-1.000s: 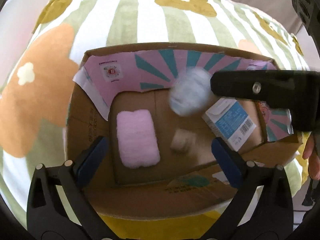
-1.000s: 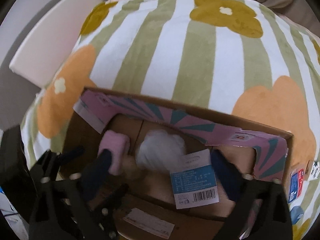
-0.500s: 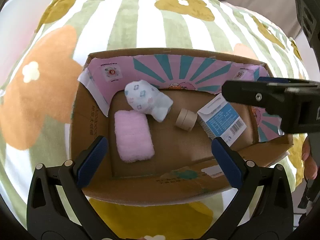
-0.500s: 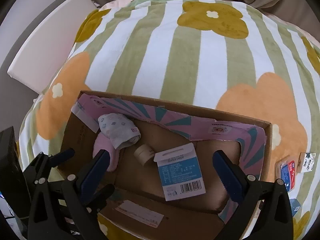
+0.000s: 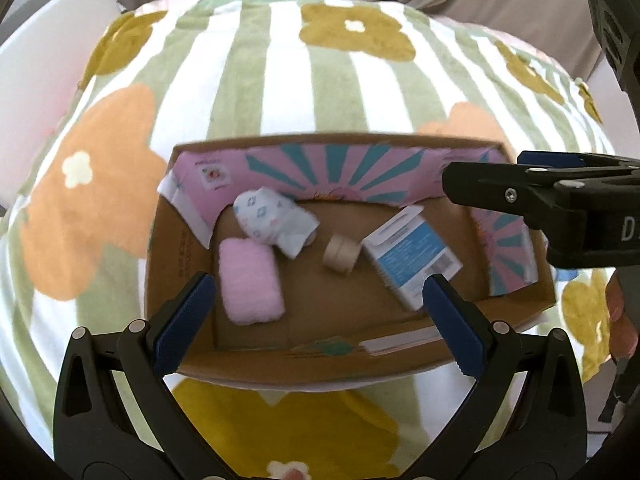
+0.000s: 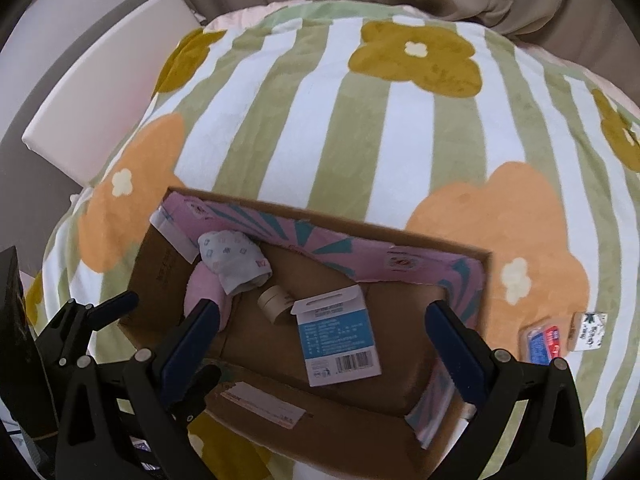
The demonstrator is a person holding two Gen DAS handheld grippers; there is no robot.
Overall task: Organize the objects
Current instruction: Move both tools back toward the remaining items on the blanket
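Cardboard box point(image 5: 256, 364) mid-frame holds patterned sock bundle point(image 5: 272, 220), pink towel point(image 5: 250, 282), tape roll point(image 5: 340, 256), blue packet point(image 5: 412, 256). Sock bundle looks soft and light; pinch its bulk. Left gripper point(image 5: 316, 316) and right gripper point(image 6: 320, 332) both spread wide, empty. Two small packs point(image 6: 560, 336) lower right on blanket point(image 6: 360, 140).

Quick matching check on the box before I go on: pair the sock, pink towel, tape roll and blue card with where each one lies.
Things:
1 sock
2 pink towel
3 tape roll
4 blue card

Places in the box:
A right part of the floor
B middle of the floor
C near left
D far left corner

Pairs: 1-D, 2-C, 3-B, 4-A
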